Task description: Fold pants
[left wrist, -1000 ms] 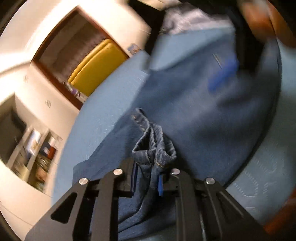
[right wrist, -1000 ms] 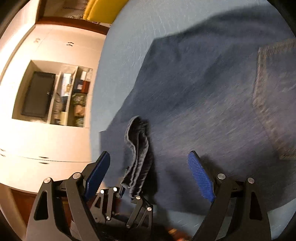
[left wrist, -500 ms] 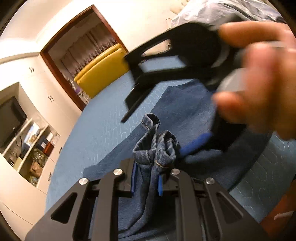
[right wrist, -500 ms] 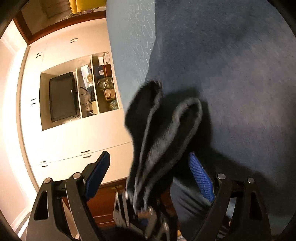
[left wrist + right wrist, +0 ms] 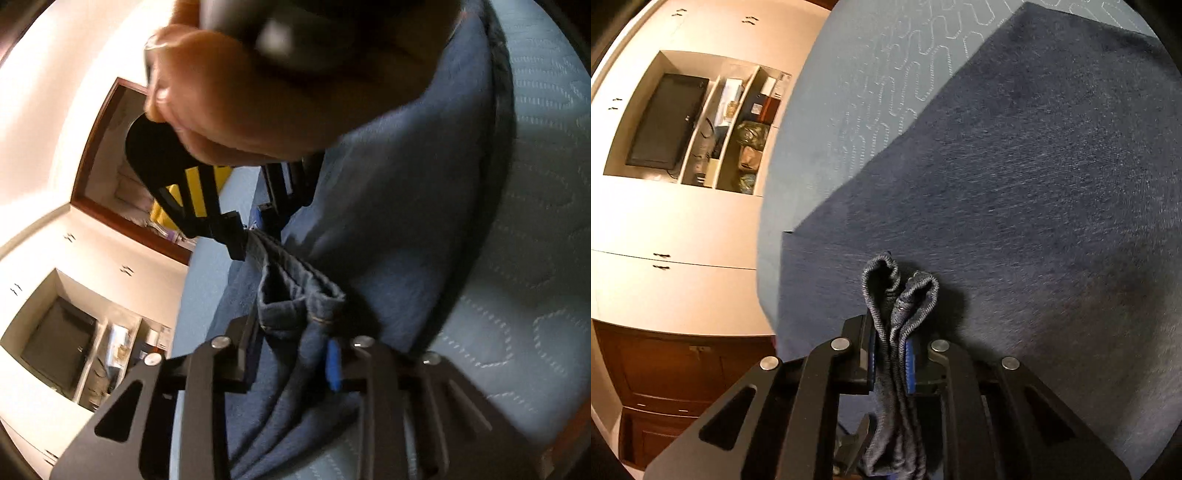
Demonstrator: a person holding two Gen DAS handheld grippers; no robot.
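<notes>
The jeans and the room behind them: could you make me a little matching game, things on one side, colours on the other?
Things:
1. jeans
2. bedspread
3. television
4. armchair

Colours:
A. yellow
B. black
C. dark blue
D. pale blue

Pairs: 1-C, 2-D, 3-B, 4-A

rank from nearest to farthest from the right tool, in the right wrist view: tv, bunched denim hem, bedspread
1. Bunched denim hem: between the pads of the right tool, whose jaws are closing on it.
2. Bedspread: light blue quilting beyond the spread pants, upper middle.
3. TV: in the wall niche across the room, upper left.
</notes>
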